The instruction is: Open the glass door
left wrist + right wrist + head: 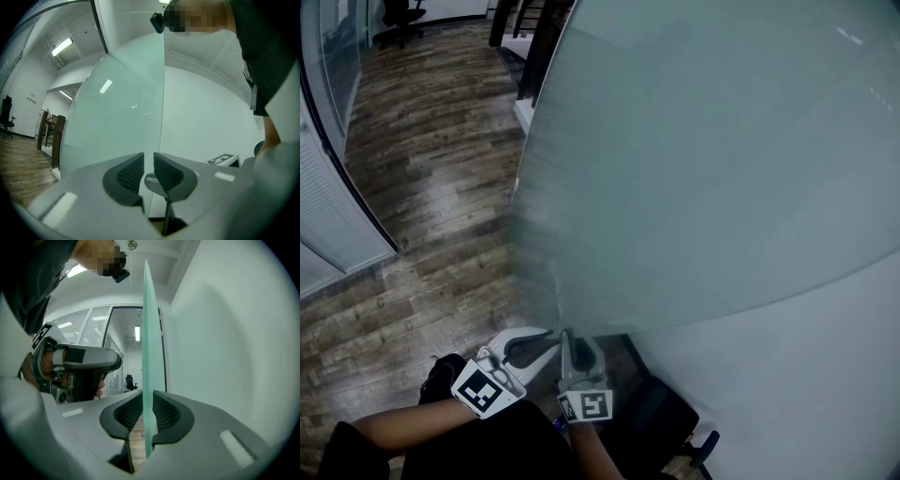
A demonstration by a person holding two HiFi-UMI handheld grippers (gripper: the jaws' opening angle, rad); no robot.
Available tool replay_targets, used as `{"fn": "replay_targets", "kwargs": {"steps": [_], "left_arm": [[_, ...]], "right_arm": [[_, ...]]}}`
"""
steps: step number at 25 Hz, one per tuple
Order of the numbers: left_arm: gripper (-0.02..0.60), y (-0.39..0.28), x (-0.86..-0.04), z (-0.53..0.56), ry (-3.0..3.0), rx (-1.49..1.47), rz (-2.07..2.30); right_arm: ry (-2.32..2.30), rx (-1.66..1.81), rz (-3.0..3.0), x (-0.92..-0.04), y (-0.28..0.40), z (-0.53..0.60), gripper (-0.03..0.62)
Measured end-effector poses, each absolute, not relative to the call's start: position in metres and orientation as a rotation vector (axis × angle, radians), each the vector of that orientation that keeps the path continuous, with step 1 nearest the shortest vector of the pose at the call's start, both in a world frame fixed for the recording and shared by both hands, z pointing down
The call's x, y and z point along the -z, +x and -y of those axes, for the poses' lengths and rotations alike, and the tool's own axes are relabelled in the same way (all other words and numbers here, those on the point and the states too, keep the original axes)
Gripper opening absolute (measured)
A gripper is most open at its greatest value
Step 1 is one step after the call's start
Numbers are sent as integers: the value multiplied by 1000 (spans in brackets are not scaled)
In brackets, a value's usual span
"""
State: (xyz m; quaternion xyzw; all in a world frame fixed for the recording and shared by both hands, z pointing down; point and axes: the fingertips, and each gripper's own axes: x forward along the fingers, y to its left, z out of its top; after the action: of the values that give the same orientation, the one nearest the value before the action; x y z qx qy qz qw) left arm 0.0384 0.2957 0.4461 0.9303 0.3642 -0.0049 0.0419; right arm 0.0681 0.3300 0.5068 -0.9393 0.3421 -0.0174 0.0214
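The frosted glass door fills the upper right of the head view, and its free edge runs down to both grippers. My right gripper has that edge between its pads. In the right gripper view the pale green glass stands edge-on, and the right gripper is shut on it. My left gripper points at the same edge from the left. In its own view the left gripper keeps a narrow gap, with the door beyond it. The left gripper stops just short of the glass.
A white wall stands right of the door, with a dark object at its foot. Wood floor stretches to the left. A glass partition with blinds lines the far left. An office chair and dark furniture stand farther back.
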Motion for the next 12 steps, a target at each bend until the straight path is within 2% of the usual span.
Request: {"fn": "replay_targets", "kwargs": {"steps": [5, 12], "left_arm": [[1, 31, -446, -295, 2821, -7, -1060], [0, 28, -463, -288, 2824, -77, -1019]], "right_arm": [[-2908, 41, -1081, -500, 73, -347, 63], [-2933, 38, -1012, -506, 89, -374, 55]]}}
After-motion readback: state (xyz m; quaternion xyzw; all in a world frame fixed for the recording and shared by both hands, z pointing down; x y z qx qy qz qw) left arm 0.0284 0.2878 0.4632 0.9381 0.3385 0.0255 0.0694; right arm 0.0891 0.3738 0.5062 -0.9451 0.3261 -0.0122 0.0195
